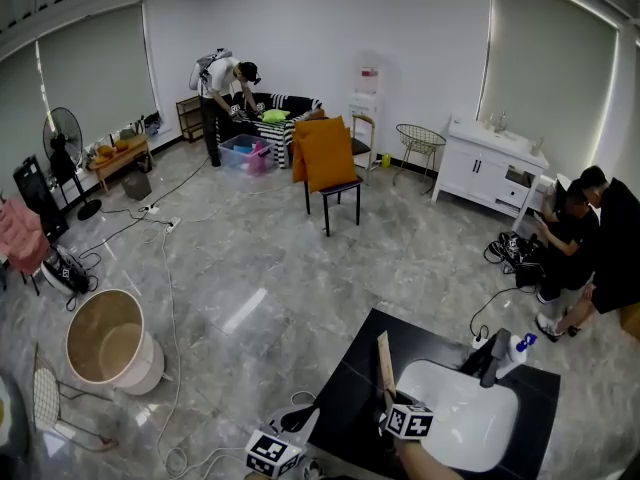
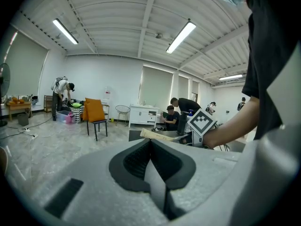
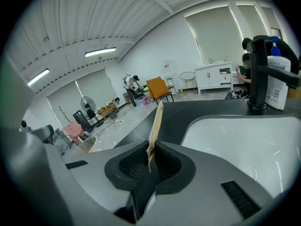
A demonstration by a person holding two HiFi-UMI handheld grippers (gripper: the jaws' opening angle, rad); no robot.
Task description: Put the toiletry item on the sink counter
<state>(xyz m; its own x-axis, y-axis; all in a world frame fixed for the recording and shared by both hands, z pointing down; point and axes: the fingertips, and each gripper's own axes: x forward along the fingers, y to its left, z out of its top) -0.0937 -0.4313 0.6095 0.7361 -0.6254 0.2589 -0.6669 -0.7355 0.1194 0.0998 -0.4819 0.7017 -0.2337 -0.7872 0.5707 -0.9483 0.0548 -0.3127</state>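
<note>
The toiletry item is a thin, flat tan strip. My right gripper is shut on its lower end, so it stands upright over the black sink counter, left of the white basin. In the head view the tan strip rises above the right gripper at the basin's left edge. My left gripper is shut with nothing in it. It sits low at the counter's front left corner. From there I see the strip and the right gripper's marker cube.
A dark faucet and a white pump bottle stand at the basin's far side. On the floor are a round tub, a chair with an orange cushion, cables, and two people crouched at the right.
</note>
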